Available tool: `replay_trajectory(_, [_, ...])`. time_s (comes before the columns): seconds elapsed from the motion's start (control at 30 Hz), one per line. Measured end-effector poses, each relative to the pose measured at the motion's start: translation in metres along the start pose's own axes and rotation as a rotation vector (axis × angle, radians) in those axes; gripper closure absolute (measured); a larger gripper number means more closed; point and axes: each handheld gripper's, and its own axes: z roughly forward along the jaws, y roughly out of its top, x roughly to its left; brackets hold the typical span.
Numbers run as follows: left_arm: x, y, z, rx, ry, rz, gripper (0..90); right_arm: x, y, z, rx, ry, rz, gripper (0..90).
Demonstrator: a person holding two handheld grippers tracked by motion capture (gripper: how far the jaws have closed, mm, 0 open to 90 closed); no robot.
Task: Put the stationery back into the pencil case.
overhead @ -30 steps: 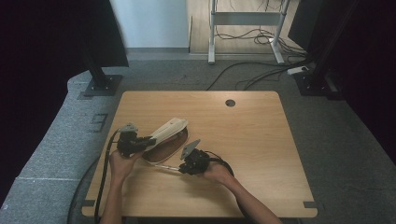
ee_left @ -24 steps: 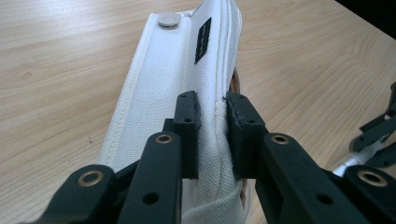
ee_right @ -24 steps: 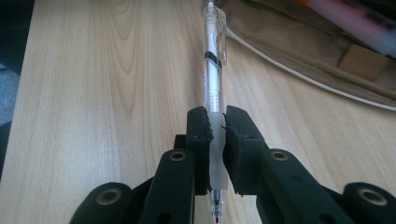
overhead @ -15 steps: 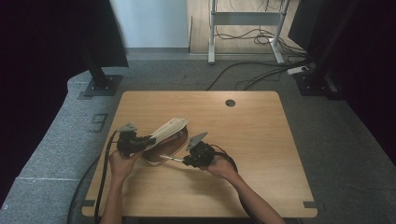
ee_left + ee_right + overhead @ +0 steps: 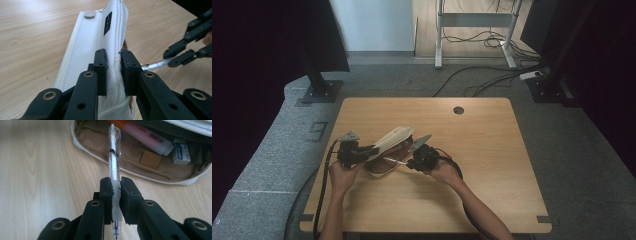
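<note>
A white fabric pencil case (image 5: 388,141) lies open on the wooden table (image 5: 497,150). My left gripper (image 5: 368,150) is shut on the case's lid (image 5: 100,32) and holds it raised, the cloth pinched between the pads (image 5: 100,62). My right gripper (image 5: 115,185) is shut on a clear plastic pen (image 5: 113,152), whose far end points at the case's open mouth. In the left gripper view the right gripper (image 5: 172,56) and its pen (image 5: 153,66) come in from the right. Inside the case (image 5: 130,163) lie an orange marker (image 5: 147,135) and a white eraser (image 5: 181,153).
A round cable hole (image 5: 458,110) sits near the table's far edge. Grey carpet surrounds the table, with a black stand's foot (image 5: 319,90) at the far left and a metal frame with cables (image 5: 477,45) behind. Bare wood lies to the right of my hands.
My right gripper has shifted a little to the right and away from me with the pen in it. The left gripper still holds the lid up in the same place.
</note>
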Motion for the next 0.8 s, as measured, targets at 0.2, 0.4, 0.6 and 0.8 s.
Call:
replay_trajectory(0.2, [0.0, 0.0, -0.001, -0.002, -0.005, 0.0, 76.4, -0.006, 0.007, 0.01, 0.007, -0.008, 0.003, 78.9])
replay_trajectory(0.4, [0.0, 0.0, -0.001, -0.001, -0.008, -0.003, 76.3, -0.01, 0.016, 0.018, 0.011, -0.024, -0.004, 78.9])
replay_trajectory(0.6, [-0.001, 0.0, 0.0, 0.001, -0.014, -0.004, 76.2, -0.011, 0.025, 0.027, 0.013, -0.035, -0.015, 78.8])
replay_trajectory(0.8, [-0.001, 0.0, 0.0, 0.002, -0.019, -0.004, 76.1, -0.014, 0.033, 0.035, 0.01, -0.041, -0.017, 78.8])
